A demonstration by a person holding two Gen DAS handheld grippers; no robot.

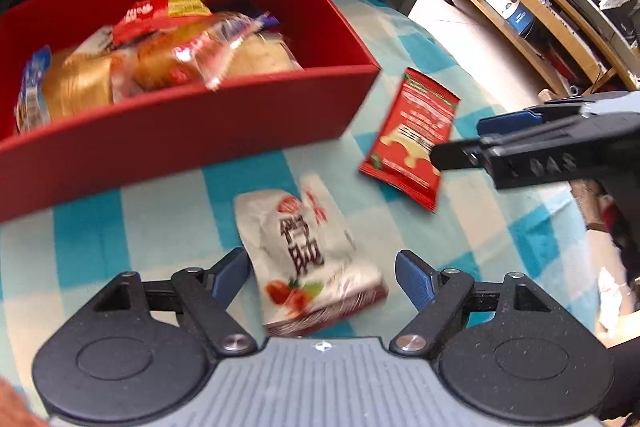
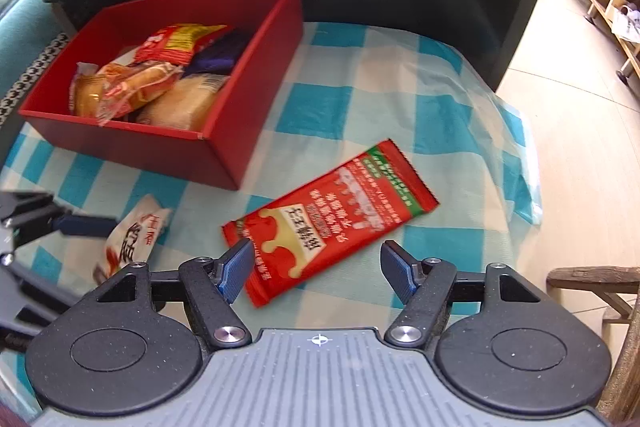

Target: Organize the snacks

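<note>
Left wrist view: left gripper (image 1: 322,277) angled steeply down, jaws wide, straddling white snack packet (image 1: 310,259) on checked cloth (image 1: 160,219), pads clear of it. Red box (image 1: 192,131) behind, heaped with crinkly wrapped snacks (image 1: 168,55). Right gripper (image 1: 460,143) enters from right, over red sachet (image 1: 410,139)

Right wrist view: right gripper (image 2: 316,267) tilted down, jaws apart, hovering over flat glossy red sachet (image 2: 332,223); contact unclear. Red box (image 2: 132,147) upper left, white snack packet (image 2: 132,239) beside left gripper (image 2: 84,225)

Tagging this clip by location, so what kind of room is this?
Probably a home living room: a blue-and-white checked cloth covers a low table, a light wooden shelf unit stands behind, and a teal sofa sits beside.
</note>
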